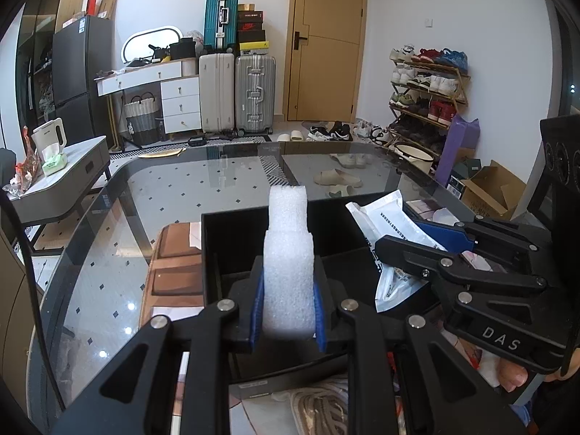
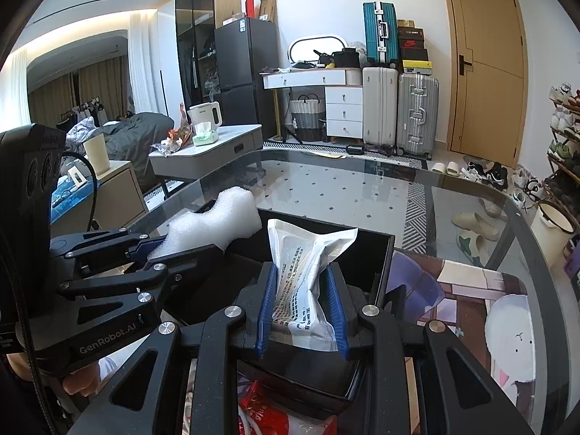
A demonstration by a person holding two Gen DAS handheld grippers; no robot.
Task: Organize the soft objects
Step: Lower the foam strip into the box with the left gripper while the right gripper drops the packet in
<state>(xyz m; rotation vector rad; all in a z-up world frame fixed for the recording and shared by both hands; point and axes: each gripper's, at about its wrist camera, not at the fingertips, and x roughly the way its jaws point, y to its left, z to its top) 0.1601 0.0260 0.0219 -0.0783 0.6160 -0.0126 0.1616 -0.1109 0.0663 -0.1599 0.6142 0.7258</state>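
1. Your left tool (image 1: 288, 311) is clamped on the white foam block (image 1: 288, 253), held over the black bin (image 1: 217, 239).
2. Your right tool (image 2: 301, 311) grips the white packet (image 2: 304, 279), at 3 o'clock of the foam, above the bin on the glass worktop (image 2: 344, 188).

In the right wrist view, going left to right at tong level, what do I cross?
Left tongs → white foam piece → printed white pouch in the right tongs → cartoon mat on the glass table.

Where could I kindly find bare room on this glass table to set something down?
Free: the glass table beyond the black bin, toward its far edge. Crowded: the near side, with the bin, printed mat and packets under both tools.
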